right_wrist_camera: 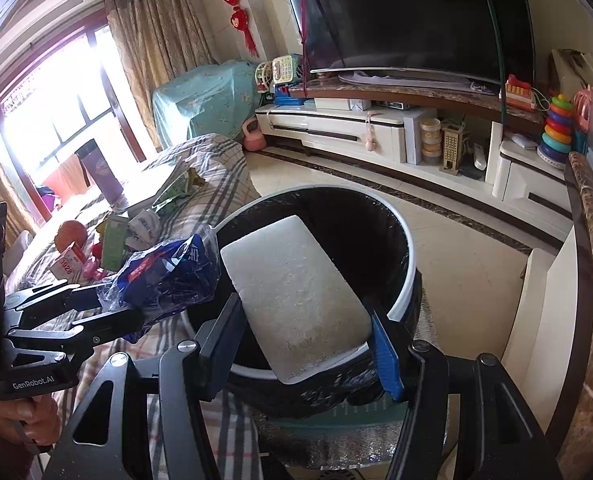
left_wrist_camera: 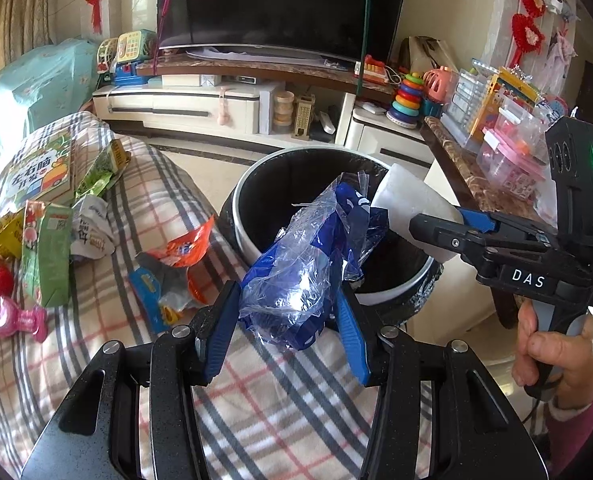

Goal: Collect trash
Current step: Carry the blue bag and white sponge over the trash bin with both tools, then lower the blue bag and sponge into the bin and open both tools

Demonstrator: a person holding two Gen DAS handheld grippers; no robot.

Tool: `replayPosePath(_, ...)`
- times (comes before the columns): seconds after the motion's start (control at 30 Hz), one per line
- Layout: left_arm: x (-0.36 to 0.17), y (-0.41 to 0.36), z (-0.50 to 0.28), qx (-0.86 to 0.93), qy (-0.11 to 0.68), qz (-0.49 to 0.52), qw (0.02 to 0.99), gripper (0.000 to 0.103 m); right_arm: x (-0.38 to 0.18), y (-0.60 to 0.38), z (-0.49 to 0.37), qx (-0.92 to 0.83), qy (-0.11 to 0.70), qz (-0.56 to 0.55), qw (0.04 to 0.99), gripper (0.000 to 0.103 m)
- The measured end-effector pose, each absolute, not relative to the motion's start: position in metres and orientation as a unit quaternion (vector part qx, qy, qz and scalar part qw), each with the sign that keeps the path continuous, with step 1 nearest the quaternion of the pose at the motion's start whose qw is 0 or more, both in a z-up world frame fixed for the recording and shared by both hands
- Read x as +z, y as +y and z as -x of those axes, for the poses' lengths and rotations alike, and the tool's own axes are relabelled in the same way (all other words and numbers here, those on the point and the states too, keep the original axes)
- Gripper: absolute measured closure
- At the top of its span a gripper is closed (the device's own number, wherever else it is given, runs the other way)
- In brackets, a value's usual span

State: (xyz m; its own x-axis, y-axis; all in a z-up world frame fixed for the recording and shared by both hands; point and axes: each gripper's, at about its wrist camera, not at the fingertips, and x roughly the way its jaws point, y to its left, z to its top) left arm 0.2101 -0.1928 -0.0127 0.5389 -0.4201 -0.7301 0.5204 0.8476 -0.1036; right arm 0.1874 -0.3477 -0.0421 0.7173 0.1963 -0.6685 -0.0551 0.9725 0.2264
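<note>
My left gripper (left_wrist_camera: pixel 286 320) is shut on a crumpled blue and clear plastic wrapper (left_wrist_camera: pixel 308 264), held at the near rim of a round black-lined trash bin (left_wrist_camera: pixel 242 236). In the right wrist view that wrapper (right_wrist_camera: pixel 168 268) hangs left of the bin (right_wrist_camera: pixel 406 280). My right gripper (right_wrist_camera: pixel 306 340) is shut on a white foam block (right_wrist_camera: pixel 296 288), which tilts over the bin's open mouth. From the left wrist view the right gripper (left_wrist_camera: pixel 436 224) comes in from the right with the foam block (left_wrist_camera: pixel 412 204) above the bin's far side.
Loose trash lies on the plaid-covered table (left_wrist_camera: pixel 96 280): an orange wrapper (left_wrist_camera: pixel 184 248), a green carton (left_wrist_camera: pixel 46 252), a white crumpled bag (left_wrist_camera: pixel 92 228), a pink toy (left_wrist_camera: pixel 16 320). A marble counter (left_wrist_camera: pixel 468 176) with boxes stands right of the bin. A TV stand (right_wrist_camera: pixel 336 132) is behind.
</note>
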Motion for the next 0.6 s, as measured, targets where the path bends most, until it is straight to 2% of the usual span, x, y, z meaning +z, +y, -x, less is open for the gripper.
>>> replayPosePath(0.6,-0.014,-0.211,-0.23,-0.266,0.406,-0.087,0.87,0.055,-0.038,-0.354,-0.205,0.06,0.371,-0.077,0.923,0.043)
